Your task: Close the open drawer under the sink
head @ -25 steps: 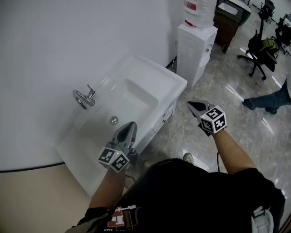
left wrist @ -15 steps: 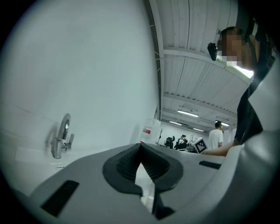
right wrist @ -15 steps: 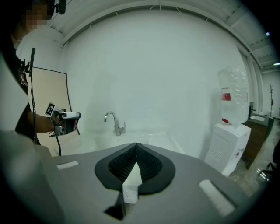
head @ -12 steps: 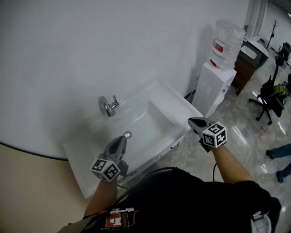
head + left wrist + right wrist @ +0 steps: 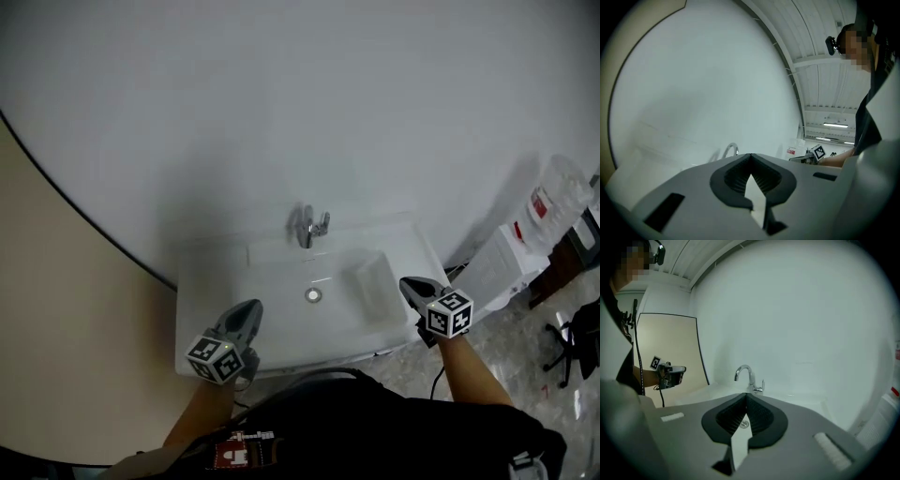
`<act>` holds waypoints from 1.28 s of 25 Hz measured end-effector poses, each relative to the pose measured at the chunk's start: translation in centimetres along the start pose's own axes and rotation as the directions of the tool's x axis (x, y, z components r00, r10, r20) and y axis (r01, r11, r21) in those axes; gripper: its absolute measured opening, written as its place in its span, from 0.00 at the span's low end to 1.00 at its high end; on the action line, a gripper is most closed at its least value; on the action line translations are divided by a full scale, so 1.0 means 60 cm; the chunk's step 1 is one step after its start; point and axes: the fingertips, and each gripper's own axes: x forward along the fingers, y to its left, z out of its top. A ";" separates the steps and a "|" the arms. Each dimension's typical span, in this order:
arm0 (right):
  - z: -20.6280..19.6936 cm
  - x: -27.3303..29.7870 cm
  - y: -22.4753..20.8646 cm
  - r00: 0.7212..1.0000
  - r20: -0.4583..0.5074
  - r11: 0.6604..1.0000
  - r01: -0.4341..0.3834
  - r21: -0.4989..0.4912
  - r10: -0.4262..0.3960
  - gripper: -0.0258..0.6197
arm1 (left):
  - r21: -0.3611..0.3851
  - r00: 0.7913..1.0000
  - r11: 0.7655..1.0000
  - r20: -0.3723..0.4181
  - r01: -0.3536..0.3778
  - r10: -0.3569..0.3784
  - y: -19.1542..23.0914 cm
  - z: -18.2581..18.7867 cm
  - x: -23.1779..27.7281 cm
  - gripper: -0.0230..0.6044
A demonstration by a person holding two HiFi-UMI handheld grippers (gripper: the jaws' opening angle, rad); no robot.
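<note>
Judging by the task, the drawer is expected to run lightly on rails, rigid-fronted, so a flat push on its front panel would be favoured over a pinch. It is shown in no view; it is presumed hidden beneath the front edge of the sink [image 5: 202,281], lower centre of the head view. The left gripper [image 5: 249,311] and right gripper [image 5: 412,285] are seen closed tip to tip, nothing held. The drain [image 5: 744,424] is caught in the right gripper view, whereas only the top of the faucet [image 5: 732,149] is given by the left gripper view.
</note>
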 end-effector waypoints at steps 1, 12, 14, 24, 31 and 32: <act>0.007 0.021 0.007 1.000 -0.005 1.000 -0.016 -0.003 0.016 0.04 | -0.005 1.000 1.000 0.001 -0.022 0.022 0.017 0.003 -0.015 0.04; 0.087 0.170 0.081 0.999 0.023 0.999 -0.044 0.010 0.044 0.04 | 0.031 0.999 0.999 -0.017 -0.043 0.043 0.165 0.090 -0.066 0.04; 0.090 0.184 0.082 0.999 0.021 0.999 -0.033 0.017 0.033 0.04 | 0.033 0.999 0.999 -0.015 -0.036 0.037 0.182 0.102 -0.066 0.04; 0.079 0.225 0.023 0.997 -0.010 0.996 -0.077 0.046 0.078 0.04 | -0.007 0.996 0.996 -0.027 -0.091 0.091 0.211 0.077 -0.020 0.04; 0.055 0.268 -0.006 0.958 -0.051 0.959 -0.281 0.046 0.283 0.04 | -0.050 0.982 0.981 0.038 -0.186 0.188 0.173 0.065 0.048 0.04; 0.050 0.277 -0.008 0.950 -0.059 0.952 -0.303 0.048 0.306 0.04 | -0.059 0.979 0.978 0.040 -0.199 0.202 0.170 0.062 0.053 0.04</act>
